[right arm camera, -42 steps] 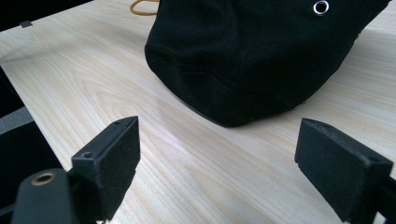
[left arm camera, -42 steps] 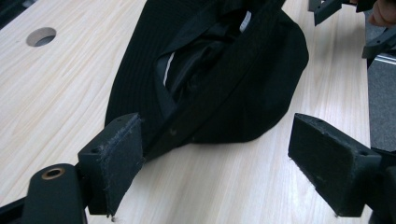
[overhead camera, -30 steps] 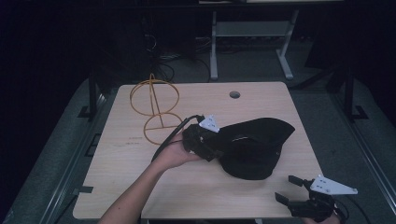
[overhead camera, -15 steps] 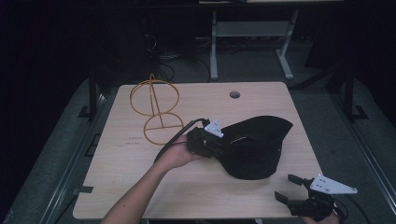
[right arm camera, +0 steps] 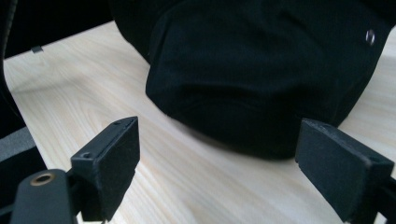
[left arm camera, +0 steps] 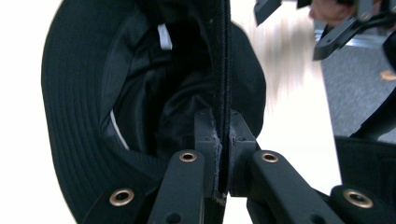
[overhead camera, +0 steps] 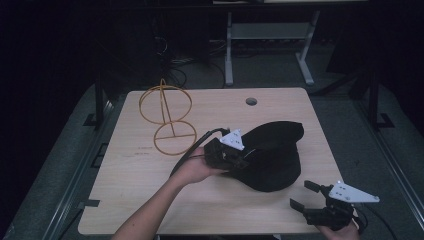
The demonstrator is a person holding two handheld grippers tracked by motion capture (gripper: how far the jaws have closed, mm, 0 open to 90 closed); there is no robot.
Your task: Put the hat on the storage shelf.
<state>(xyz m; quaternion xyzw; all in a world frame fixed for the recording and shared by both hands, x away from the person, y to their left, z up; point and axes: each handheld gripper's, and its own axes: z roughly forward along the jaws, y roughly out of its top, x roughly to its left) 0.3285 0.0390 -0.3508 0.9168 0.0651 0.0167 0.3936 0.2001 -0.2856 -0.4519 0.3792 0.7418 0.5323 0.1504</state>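
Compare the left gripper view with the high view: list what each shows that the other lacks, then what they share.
Left gripper view: the inside of the black hat, with its lining and a white label, and the brim edge pinched tight between the left gripper pads.

High view: the whole wooden table, the gold wire stand at its far left, and the person's forearm.

Shared: the hat, the left gripper shut on its brim, and the right gripper, open and apart from the hat near the table's front corner.
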